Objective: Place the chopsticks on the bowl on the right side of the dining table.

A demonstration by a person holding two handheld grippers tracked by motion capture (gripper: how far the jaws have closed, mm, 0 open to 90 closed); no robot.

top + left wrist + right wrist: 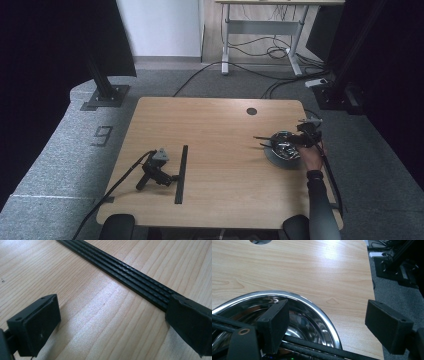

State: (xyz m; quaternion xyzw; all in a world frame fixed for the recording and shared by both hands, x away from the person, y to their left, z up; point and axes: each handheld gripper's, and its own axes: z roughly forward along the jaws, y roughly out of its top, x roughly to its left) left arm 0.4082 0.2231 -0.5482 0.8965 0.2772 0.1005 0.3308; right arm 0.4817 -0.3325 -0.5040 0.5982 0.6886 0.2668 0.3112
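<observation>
1. At about 8 o'clock on the worktop (pixel 215 165), the left claw (pixel 172 178) lies unattended, with no hand on it. Its jaws stand wide apart, one tip resting over the near end of a black ribbed strip (pixel 181 172) that runs toward 12 o'clock.
2. In the left gripper view the same strip (pixel 130 275) passes under the far jaw and nothing sits between the jaws.
3. At roughly 3 o'clock, a hand (pixel 311 155) holds the right claw (pixel 264 141) over a shiny metal bowl (pixel 284 150) resting on the worktop near its edge.
4. The right gripper view shows the jaws wide, straddling the bowl's rim (pixel 322 315), one inside and one outside, not yet closed.
5. The step in hand seems to be seizing the bowl; next, the jaws likely need to pinch the rim squarely before lifting.
</observation>
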